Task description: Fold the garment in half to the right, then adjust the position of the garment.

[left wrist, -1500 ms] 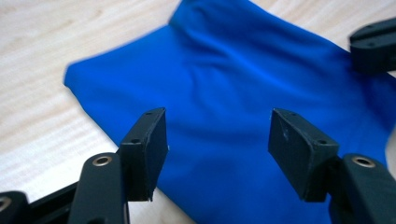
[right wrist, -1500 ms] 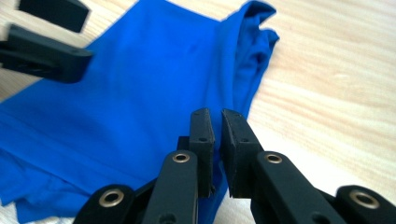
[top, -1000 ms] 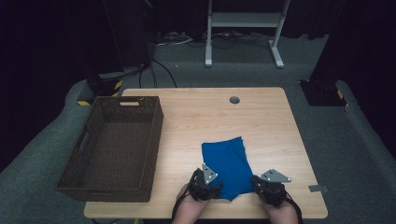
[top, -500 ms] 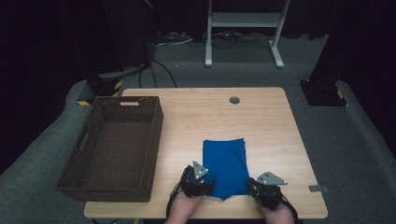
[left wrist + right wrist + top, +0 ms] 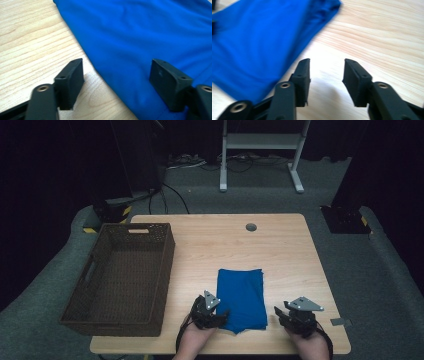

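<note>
**Folded blue cloth sitting between both tongs, nothing grabbed yet**

So the folded blue cloth (image 5: 241, 298) lies flat on the wooden worktop (image 5: 280, 250), right between the two hands and a bit ahead of them. My guess is it's parked at the near edge so both tongs can get at its corners without stretching.

The left tongs (image 5: 216, 316) are low at the cloth's near left corner. In the left gripper view (image 5: 116, 82) the jaws stand wide apart, straddling the cloth's edge: one jaw over bare wood, the other over blue fabric (image 5: 140, 37). Looks lined up for a pinch on that edge, but nothing is clamped.

The right tongs (image 5: 296, 316) sit just off the cloth's right side, not touching it. In the right gripper view (image 5: 325, 80) the jaws are apart too, over bare wood, with the cloth (image 5: 262, 42) off to their left.

Both forearms come in from the near edge, hands low and close to the surface, tongs pointing forward, the left ones angled in toward the cloth.

The brown wicker basket (image 5: 95, 285) is well off to the left of the left tongs, probably where the cloth ends up.
</note>
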`<state>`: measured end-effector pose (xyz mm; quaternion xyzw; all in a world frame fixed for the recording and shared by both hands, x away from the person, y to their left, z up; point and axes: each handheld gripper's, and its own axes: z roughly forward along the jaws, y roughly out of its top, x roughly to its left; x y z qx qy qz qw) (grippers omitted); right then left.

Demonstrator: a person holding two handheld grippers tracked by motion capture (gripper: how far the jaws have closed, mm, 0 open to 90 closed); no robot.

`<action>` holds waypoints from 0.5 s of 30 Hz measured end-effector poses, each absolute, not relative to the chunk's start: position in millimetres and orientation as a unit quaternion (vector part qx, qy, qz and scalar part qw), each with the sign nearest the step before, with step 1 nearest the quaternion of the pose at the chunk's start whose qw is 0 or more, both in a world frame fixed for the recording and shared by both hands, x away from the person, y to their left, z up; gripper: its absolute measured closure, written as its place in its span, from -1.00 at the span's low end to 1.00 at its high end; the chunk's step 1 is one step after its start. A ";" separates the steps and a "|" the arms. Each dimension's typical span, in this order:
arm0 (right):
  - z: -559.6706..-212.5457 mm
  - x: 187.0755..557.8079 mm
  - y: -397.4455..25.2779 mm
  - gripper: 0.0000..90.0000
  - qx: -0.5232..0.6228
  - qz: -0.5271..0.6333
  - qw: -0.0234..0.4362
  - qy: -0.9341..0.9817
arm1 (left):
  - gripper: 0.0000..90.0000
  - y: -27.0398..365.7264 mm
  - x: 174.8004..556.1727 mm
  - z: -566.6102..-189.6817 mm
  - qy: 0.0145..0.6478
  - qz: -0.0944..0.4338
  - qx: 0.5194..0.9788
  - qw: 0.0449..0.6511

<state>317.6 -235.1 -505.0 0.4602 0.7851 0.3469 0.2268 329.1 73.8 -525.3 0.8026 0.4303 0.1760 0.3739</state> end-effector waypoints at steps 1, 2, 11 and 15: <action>-505.5 319.5 -239.8 0.04 0.466 0.346 0.224 0.783 | -0.45 73.2 329.3 -525.0 0.429 0.176 0.803 0.374; -506.3 320.8 -243.6 -0.01 0.473 0.345 0.221 0.780 | -0.46 72.5 329.1 -524.2 0.429 0.175 0.804 0.374; -513.7 322.9 -261.7 -0.48 0.508 0.335 0.226 0.761 | -0.54 60.6 326.9 -503.3 0.423 0.163 0.787 0.419; -513.8 323.8 -265.1 -0.50 0.512 0.338 0.221 0.758 | -0.60 49.4 328.1 -493.1 0.416 0.152 0.789 0.426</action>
